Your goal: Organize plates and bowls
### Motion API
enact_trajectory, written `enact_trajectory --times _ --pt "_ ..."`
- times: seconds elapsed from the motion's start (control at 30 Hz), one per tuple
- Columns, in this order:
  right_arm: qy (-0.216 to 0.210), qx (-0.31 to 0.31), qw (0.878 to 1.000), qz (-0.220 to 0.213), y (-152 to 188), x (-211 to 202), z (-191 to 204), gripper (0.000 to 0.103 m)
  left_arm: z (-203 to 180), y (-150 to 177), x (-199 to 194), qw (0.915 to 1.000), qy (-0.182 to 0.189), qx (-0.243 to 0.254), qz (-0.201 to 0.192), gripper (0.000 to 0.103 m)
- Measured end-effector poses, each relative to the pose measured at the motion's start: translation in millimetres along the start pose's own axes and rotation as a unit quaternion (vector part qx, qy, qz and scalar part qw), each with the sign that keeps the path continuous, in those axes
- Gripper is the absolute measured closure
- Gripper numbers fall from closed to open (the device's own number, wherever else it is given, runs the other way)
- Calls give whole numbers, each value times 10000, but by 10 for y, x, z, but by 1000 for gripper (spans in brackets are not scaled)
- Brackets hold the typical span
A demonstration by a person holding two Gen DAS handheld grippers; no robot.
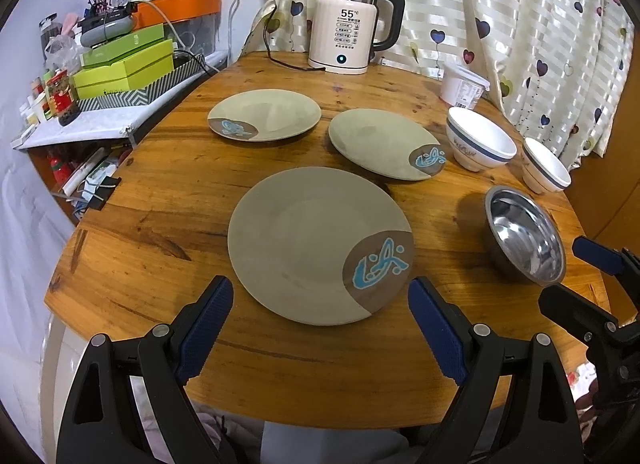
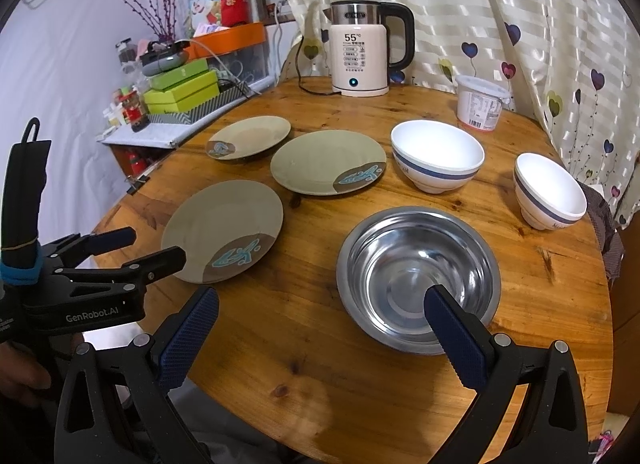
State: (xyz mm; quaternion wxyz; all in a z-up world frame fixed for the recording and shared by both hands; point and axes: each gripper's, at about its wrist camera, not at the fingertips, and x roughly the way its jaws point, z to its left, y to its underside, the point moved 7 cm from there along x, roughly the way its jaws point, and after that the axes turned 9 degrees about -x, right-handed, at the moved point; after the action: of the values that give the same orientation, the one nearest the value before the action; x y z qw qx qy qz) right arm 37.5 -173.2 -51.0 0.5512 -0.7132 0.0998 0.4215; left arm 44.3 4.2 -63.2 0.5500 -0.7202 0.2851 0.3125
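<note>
Three green plates with a brown and blue corner lie apart on the round wooden table [image 1: 168, 192]: a near plate [image 1: 316, 244] [image 2: 222, 228], a middle plate [image 1: 380, 142] [image 2: 326, 162] and a far plate [image 1: 264, 114] [image 2: 250, 136]. A steel bowl [image 1: 526, 234] [image 2: 418, 278] stands at the near right. Two white bowls with a blue band stand behind it, a large one [image 1: 480, 142] [image 2: 438, 154] and a small one [image 1: 546, 170] [image 2: 550, 190]. My left gripper [image 1: 320, 316] is open and empty, just short of the near plate. My right gripper [image 2: 320, 328] is open and empty, its right finger over the steel bowl's near rim.
A white electric kettle [image 1: 348, 32] [image 2: 360, 52] with its cord stands at the table's back. A white plastic tub [image 1: 462, 84] [image 2: 482, 104] stands at the back right by the curtain. A cluttered side shelf with green boxes [image 1: 124, 64] is left of the table.
</note>
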Motion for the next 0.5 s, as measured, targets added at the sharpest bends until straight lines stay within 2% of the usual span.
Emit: enact_trajectory --times 0.5 --pt "-1 -7 10000 24 12 -1 14 0 -58 -11 -52 10000 8 86 -37 14"
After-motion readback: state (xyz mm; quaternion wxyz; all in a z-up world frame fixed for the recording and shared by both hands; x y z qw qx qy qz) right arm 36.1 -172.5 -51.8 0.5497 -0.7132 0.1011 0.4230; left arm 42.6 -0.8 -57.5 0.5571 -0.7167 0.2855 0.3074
